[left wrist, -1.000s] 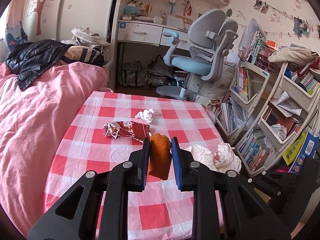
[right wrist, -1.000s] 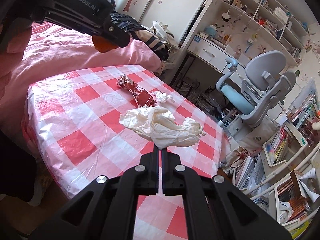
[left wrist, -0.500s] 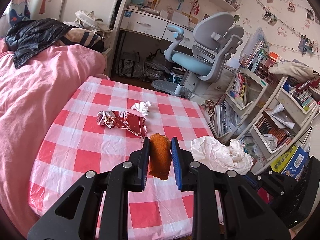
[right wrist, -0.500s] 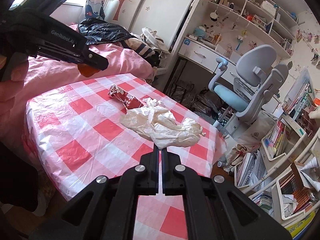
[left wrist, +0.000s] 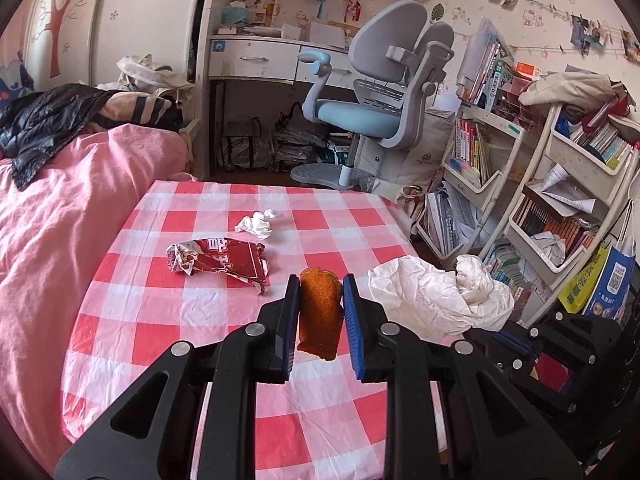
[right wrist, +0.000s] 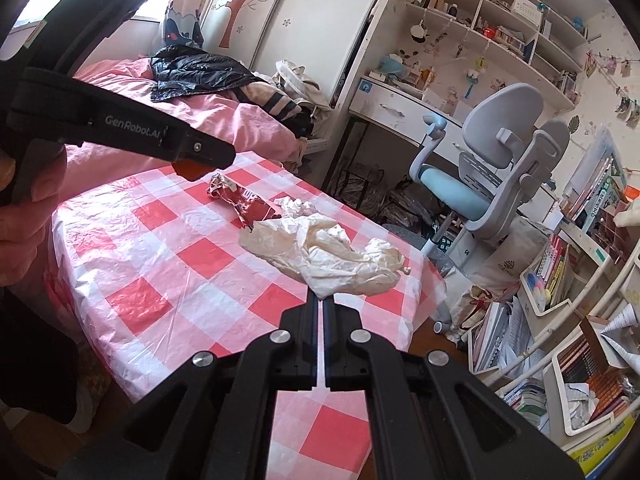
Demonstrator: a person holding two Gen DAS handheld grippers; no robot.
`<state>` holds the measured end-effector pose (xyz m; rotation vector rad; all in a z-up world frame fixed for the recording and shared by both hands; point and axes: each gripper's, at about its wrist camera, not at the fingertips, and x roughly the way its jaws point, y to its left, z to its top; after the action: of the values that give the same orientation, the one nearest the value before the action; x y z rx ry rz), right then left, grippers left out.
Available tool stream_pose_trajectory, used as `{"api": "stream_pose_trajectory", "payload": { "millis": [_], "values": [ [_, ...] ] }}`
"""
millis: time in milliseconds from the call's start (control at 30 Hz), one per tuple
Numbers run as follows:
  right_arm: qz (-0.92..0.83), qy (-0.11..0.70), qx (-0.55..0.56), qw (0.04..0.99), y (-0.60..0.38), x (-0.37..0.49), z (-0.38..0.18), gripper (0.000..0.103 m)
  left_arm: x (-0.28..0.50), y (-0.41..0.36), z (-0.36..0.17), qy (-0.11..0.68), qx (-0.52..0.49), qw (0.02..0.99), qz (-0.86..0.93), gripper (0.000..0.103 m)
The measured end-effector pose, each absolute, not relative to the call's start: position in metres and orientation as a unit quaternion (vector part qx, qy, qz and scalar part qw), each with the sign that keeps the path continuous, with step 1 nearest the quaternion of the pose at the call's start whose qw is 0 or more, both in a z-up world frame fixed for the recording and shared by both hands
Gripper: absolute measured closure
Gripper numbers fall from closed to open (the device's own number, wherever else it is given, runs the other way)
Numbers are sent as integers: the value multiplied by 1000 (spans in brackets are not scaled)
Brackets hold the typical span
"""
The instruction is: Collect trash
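A bedroom, seen from two gripper-mounted cameras. On the left lies a bed under a pink duvet (left wrist: pixel 60 216) with a black puffer jacket (left wrist: pixel 44 120) heaped on it. Beside the bed stands a table covered in a red-and-white checked plastic cloth (left wrist: pixel 168 320). Beyond the table, a grey office chair with a pale blue seat (left wrist: pixel 384 92) sits in front of a white desk with drawers (left wrist: pixel 256 60), and white shelf racks crammed with books (left wrist: pixel 560 208) fill the right side. The left gripper (left wrist: pixel 320 312) is held above the near part of the table, its blue-padded jaws pinching an orange-brown piece of peel or rind (left wrist: pixel 320 312) that stands upright between them. To its right, the right gripper (right wrist: pixel 321 308) has its jaws pressed tightly together on one corner of a crumpled whitish plastic bag (right wrist: pixel 328 252), which hangs forward from the tips, lifted off the cloth near the table's right edge. Two pieces of trash remain on the cloth, towards the far side: a crumpled red snack wrapper (left wrist: pixel 218 260) with white lettering, lying flat, and just beyond it a small wad of white tissue (left wrist: pixel 258 222), close to the wrapper; whether they touch is unclear. In the right wrist view, a person's hand (right wrist: pixel 24 200) shows at the left edge, gripping the handle of the left gripper.
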<state>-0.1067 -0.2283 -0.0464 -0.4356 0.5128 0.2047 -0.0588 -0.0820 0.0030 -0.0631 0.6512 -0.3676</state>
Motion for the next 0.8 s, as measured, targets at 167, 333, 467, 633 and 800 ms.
{"api": "stream_pose_trajectory", "payload": {
  "millis": [167, 333, 467, 633, 800],
  "values": [
    [102, 251, -214, 938, -229, -107, -46, 100, -61, -87, 4, 312, -18, 932, -181, 82],
    [104, 251, -216, 938, -228, -108, -46, 100, -62, -88, 5, 310, -14, 933, -180, 82],
    [95, 248, -212, 940, -230, -109, -44, 100, -62, -88, 6, 311, -14, 932, -184, 82],
    [51, 236, -176, 954, -254, -112, -30, 100, -59, -107, 9, 313, -14, 927, -206, 82],
    [-7, 236, -148, 960, -294, -116, -24, 100, -56, -149, 2, 326, -13, 913, -245, 82]
  ]
}}
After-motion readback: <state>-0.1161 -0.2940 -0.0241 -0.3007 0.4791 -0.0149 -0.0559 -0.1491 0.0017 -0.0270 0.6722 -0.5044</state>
